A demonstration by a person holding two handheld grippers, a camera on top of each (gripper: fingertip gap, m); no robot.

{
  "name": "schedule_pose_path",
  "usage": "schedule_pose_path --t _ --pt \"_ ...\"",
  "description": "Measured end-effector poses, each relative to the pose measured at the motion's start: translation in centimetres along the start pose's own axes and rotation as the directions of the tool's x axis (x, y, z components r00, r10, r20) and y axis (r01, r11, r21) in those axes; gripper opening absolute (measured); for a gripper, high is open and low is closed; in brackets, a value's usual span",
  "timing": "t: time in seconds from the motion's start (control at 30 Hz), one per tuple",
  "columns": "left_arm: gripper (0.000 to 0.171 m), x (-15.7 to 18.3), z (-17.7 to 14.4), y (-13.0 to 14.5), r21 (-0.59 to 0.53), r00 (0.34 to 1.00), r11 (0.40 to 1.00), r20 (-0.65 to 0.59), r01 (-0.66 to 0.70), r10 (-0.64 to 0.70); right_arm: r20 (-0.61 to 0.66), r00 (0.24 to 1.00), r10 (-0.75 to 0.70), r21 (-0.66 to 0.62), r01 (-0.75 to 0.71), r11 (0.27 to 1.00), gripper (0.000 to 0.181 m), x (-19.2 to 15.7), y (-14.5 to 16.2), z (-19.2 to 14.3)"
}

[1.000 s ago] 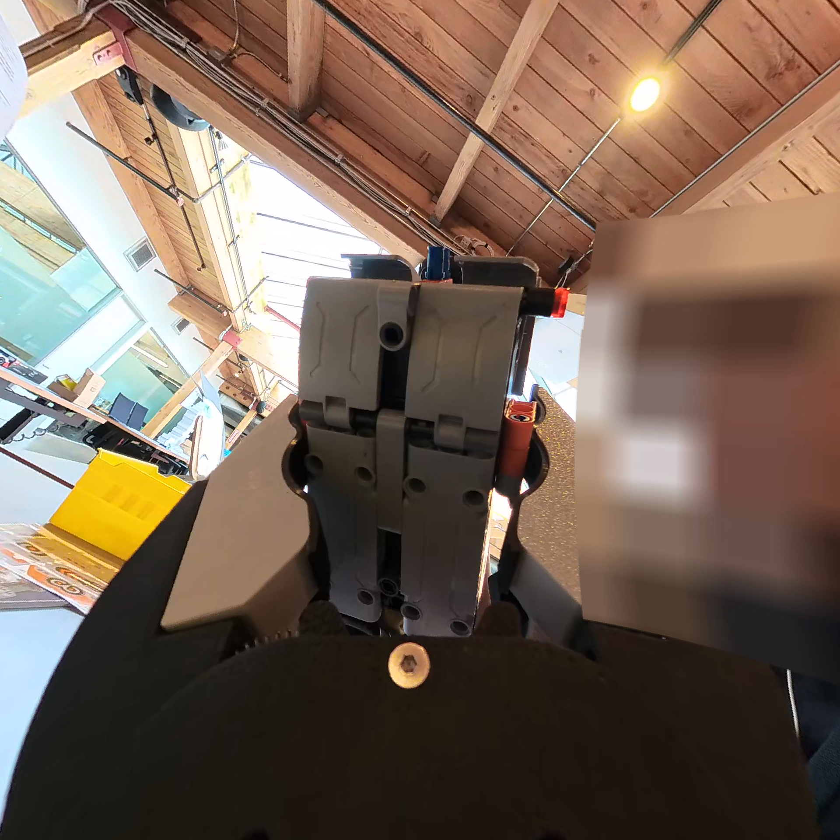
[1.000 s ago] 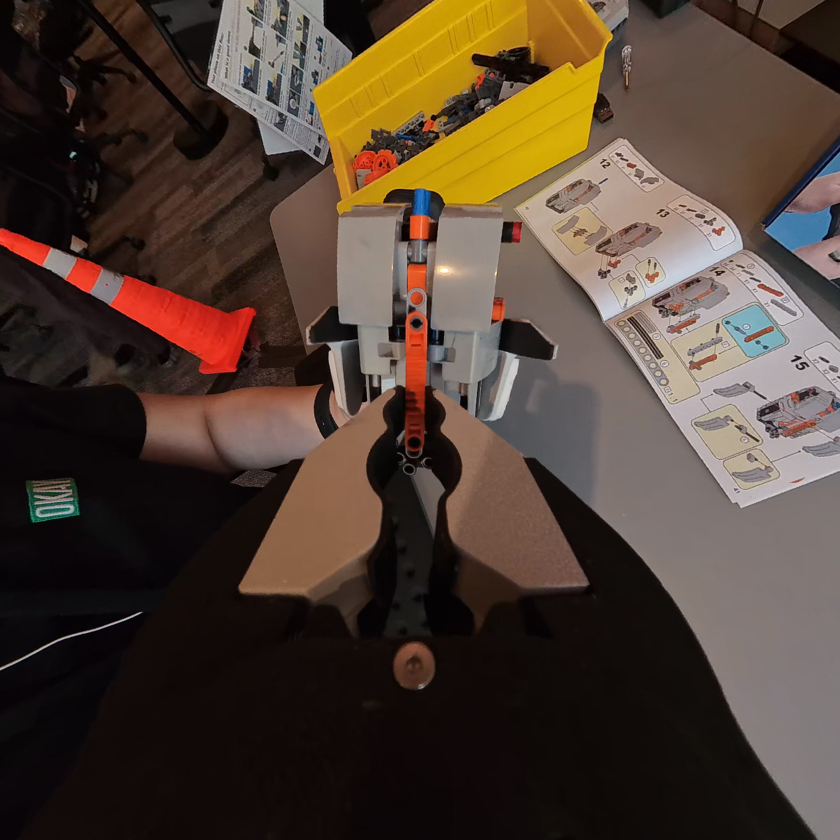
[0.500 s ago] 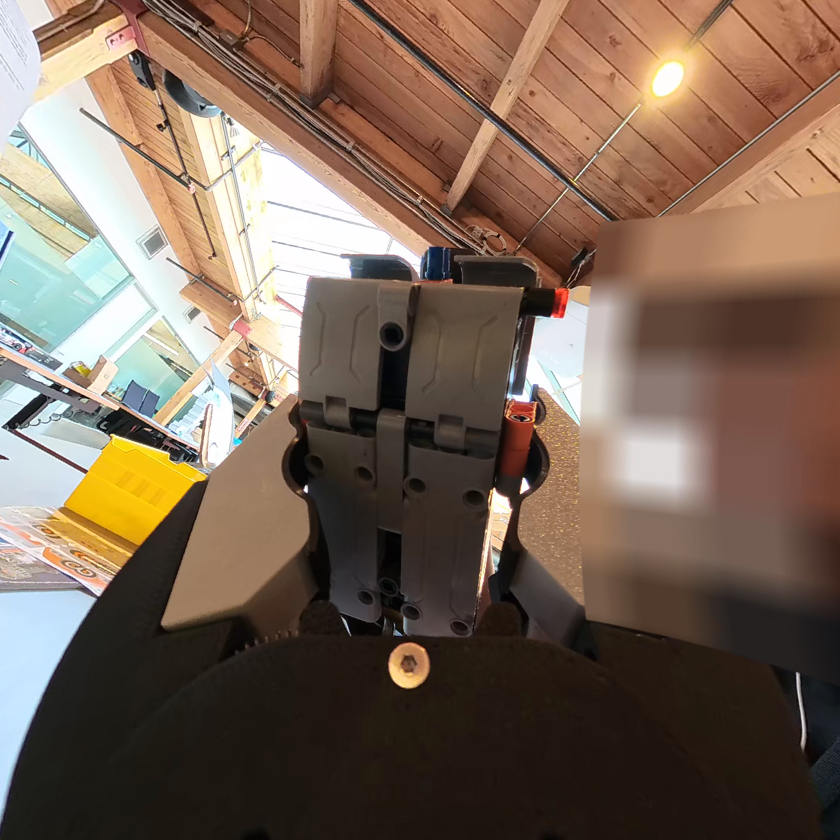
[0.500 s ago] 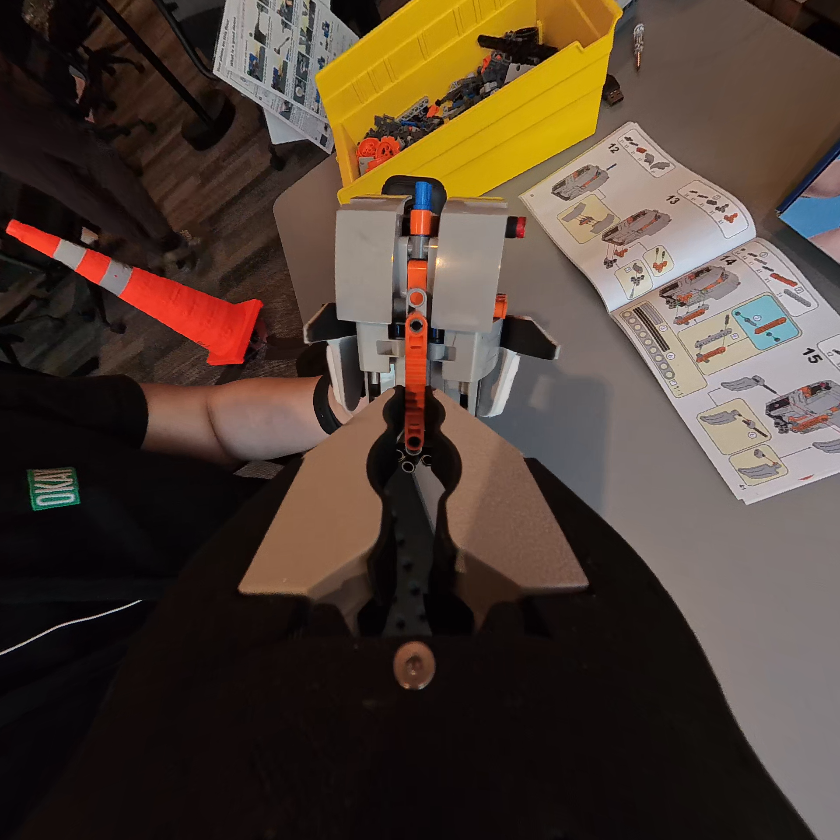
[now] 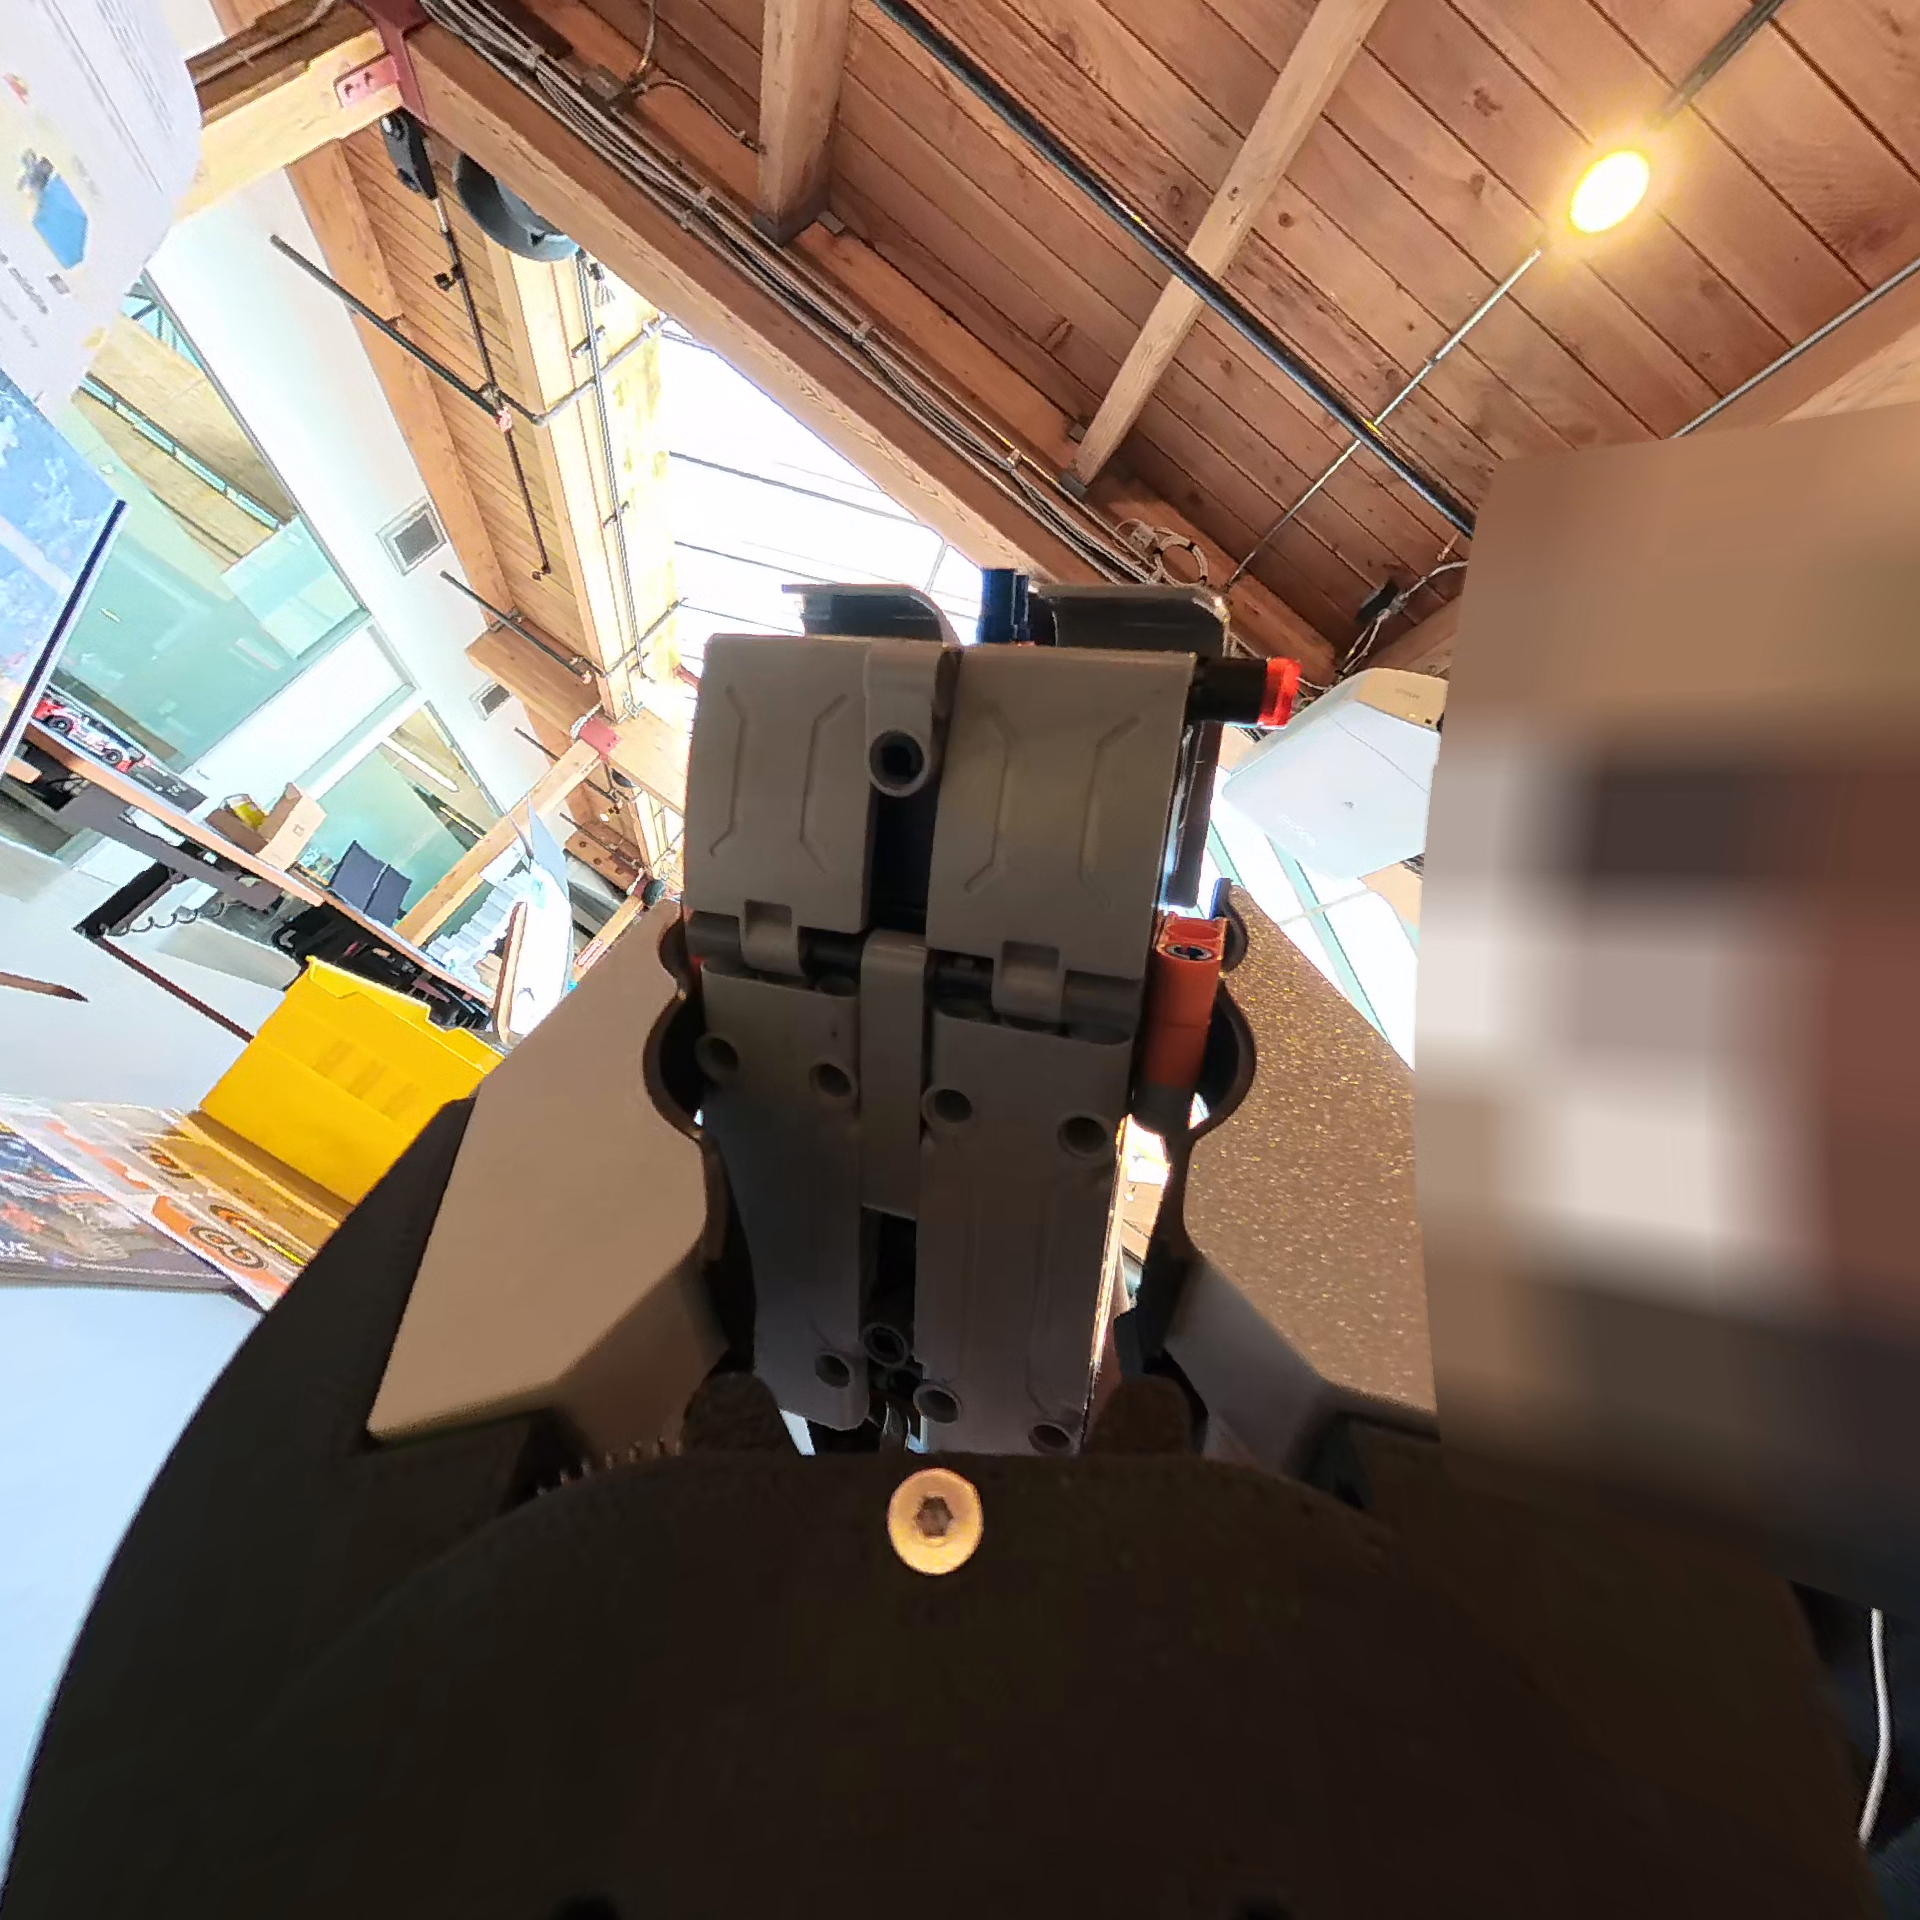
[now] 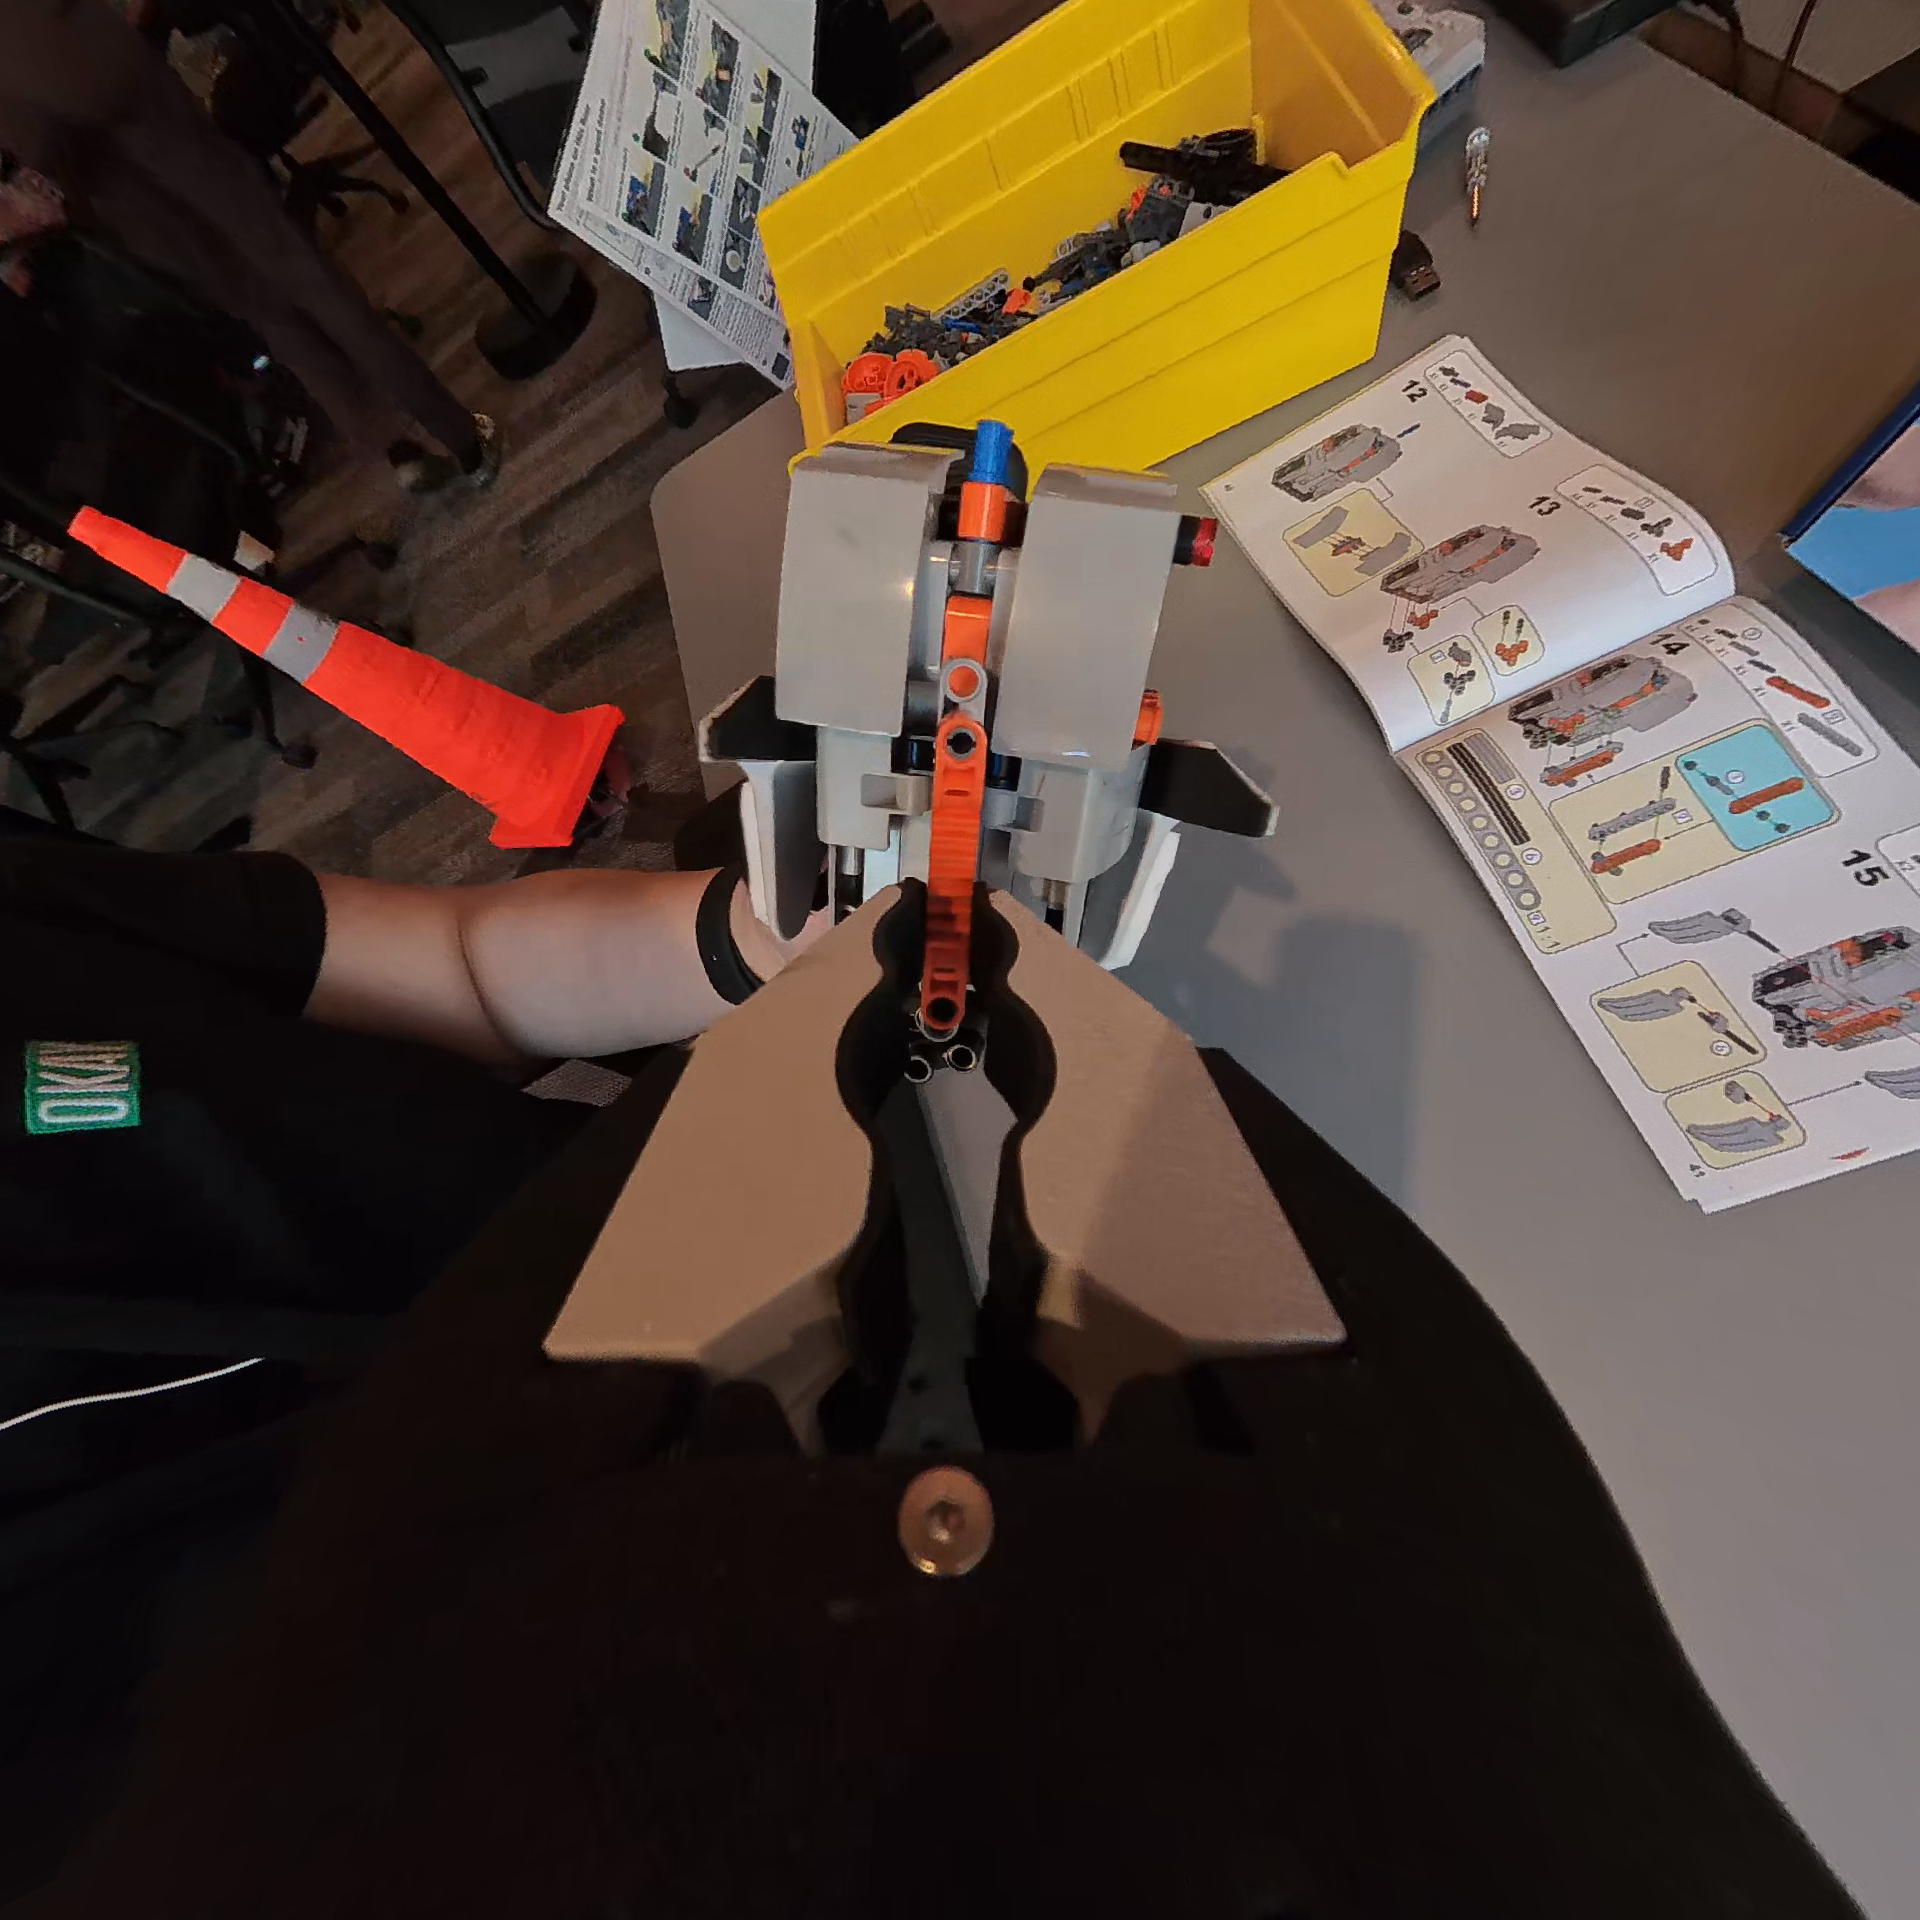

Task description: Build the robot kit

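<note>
A grey brick-built model (image 5: 914,831) with orange and blue pins stands upright between my left gripper's (image 5: 935,997) fingers (image 5: 561,1226). The left gripper is shut on its lower half and points up at the wooden ceiling. In the right wrist view the same model (image 6: 862,603) hangs above the grey table (image 6: 1558,1455). My right gripper (image 6: 945,935) comes from above and is shut on the model's orange beam (image 6: 956,831), with a black beam running back between its fingers. The left gripper's white and black fingers (image 6: 1153,862) show under the model, with a person's forearm (image 6: 540,956) behind.
A yellow bin (image 6: 1195,343) with several loose parts stands on the table behind the model. It also shows in the left wrist view (image 5: 343,1070). An open instruction booklet (image 6: 1662,810) lies to the right. An orange traffic cone (image 6: 364,665) and a printed sheet (image 6: 696,177) lie on the floor. My left and right fingertips are right by each other.
Both grippers keep their hold. The model and both grippers have turned slightly together, so the ceiling, bin and booklet have drifted in the views.
</note>
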State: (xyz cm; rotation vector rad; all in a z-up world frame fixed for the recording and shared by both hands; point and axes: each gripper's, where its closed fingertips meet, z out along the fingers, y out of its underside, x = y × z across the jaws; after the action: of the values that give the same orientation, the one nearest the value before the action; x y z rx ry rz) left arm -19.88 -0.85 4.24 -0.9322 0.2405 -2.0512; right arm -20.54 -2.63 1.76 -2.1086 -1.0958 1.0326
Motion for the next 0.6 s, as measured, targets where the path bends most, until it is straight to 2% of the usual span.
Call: schedule_pose_path --t 0.47,0.6 --pt "0.094 -0.13 -0.22 -0.3 0.023 0.999 0.999 0.032 -0.034 0.033 -0.14 0.988 -0.06 0.003 0.061 0.998 0.005 0.08 0.02 0.33" --pt "0.094 -0.19 -0.27 -0.39 0.03 0.999 0.999 0.04 -0.035 0.034 -0.14 0.989 -0.053 0.013 0.056 0.998 0.005 0.15 -0.05 0.39"
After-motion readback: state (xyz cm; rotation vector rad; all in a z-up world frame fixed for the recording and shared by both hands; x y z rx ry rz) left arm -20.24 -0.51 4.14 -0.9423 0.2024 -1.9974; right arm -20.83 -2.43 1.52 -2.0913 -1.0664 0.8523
